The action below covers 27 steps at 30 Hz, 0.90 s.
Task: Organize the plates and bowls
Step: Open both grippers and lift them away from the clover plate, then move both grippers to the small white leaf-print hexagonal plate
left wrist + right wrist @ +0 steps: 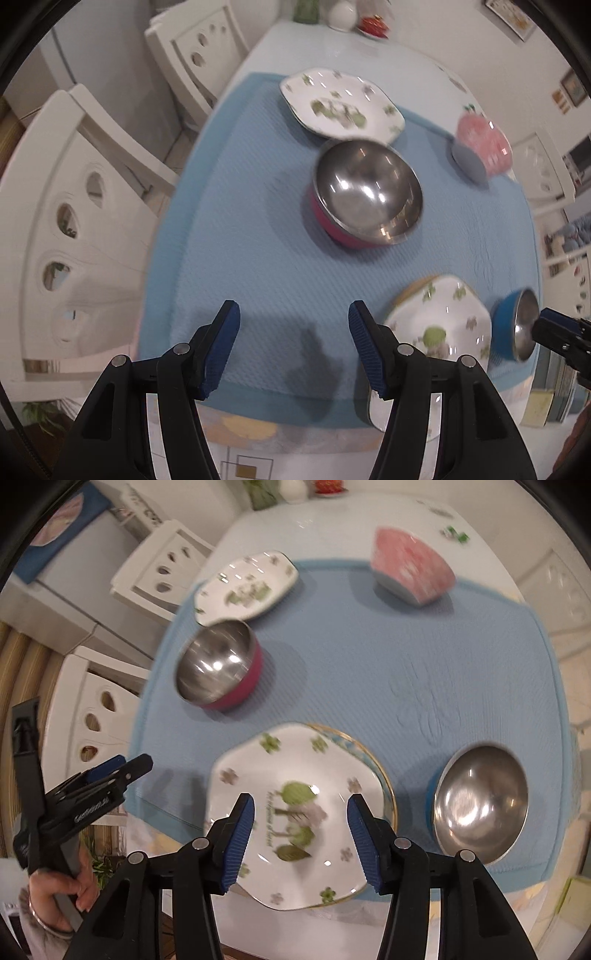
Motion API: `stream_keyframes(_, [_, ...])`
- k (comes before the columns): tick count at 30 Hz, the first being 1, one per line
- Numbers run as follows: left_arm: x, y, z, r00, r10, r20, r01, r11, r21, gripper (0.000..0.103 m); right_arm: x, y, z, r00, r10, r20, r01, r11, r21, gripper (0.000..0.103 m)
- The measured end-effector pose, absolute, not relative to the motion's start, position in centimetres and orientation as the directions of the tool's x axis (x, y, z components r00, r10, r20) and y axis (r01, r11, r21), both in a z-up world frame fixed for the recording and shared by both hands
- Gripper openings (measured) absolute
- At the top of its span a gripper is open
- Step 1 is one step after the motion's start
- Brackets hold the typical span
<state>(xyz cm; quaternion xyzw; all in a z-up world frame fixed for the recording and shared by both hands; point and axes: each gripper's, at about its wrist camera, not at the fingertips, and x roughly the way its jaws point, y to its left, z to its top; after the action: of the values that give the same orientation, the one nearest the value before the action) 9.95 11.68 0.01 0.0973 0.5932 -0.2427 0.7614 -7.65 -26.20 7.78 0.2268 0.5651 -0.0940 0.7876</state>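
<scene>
Two flowered plates already sit stacked [295,805] at 6 o'clock on the blue mat [406,672], so sorting by kind looks underway. Right hand-held gripper [301,834] hovers over them, jaws apart, empty. Left hand-held gripper [293,347] is open too, nothing in it. Third plate [340,105] waits at 12, pink-sided bowl [365,192] beside it.

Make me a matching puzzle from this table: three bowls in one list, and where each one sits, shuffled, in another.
Bowls:
1. steel bowl with magenta outside
2. steel bowl with blue outside
3. pink bowl

Places:
A. tipped on its side at the far edge of the blue mat
B. just in front of the far flowered plate
C. right of the near flowered plate

Pairs: 1-B, 2-C, 3-A
</scene>
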Motion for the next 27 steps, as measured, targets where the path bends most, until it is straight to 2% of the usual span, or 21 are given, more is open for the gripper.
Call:
stream_keyframes(11, [17.1,11.5,5.0,0.278,-0.274,-0.921,0.433,0.891,-0.134,0.059,1.5,-28.4,14.4,0.453,0.151,-0.879,0.292,0.906,0.307,0.051])
stream_keyframes(16, [20.2,10.1,6.0,0.295,-0.280,-0.914,0.412,0.900,-0.142,0.061,5.0,-29.5,16.8,0.487,0.158,-0.859,0.267,0.909,0.319,0.055])
stream_keyframes(25, [24.5,6.9,5.2,0.299,-0.265,-0.917,0.384,0.913,-0.138,0.061,11.2,-32.1,15.9,0.505,0.218,-0.835,0.259,0.885,0.388,0.056])
stream_keyframes(26, [25.1,6.5,4.9,0.297,-0.258,-0.919,0.378,0.916,-0.135,0.061,11.8,-32.4,15.5,0.503,0.220,-0.836,0.263,0.883,0.390,0.057])
stream_keyframes(27, [25.7,6.1,4.5,0.292,-0.250,-0.923,0.375,0.918,-0.130,0.061,12.5,-32.7,15.0,0.499,0.226,-0.837,0.266,0.879,0.395,0.062])
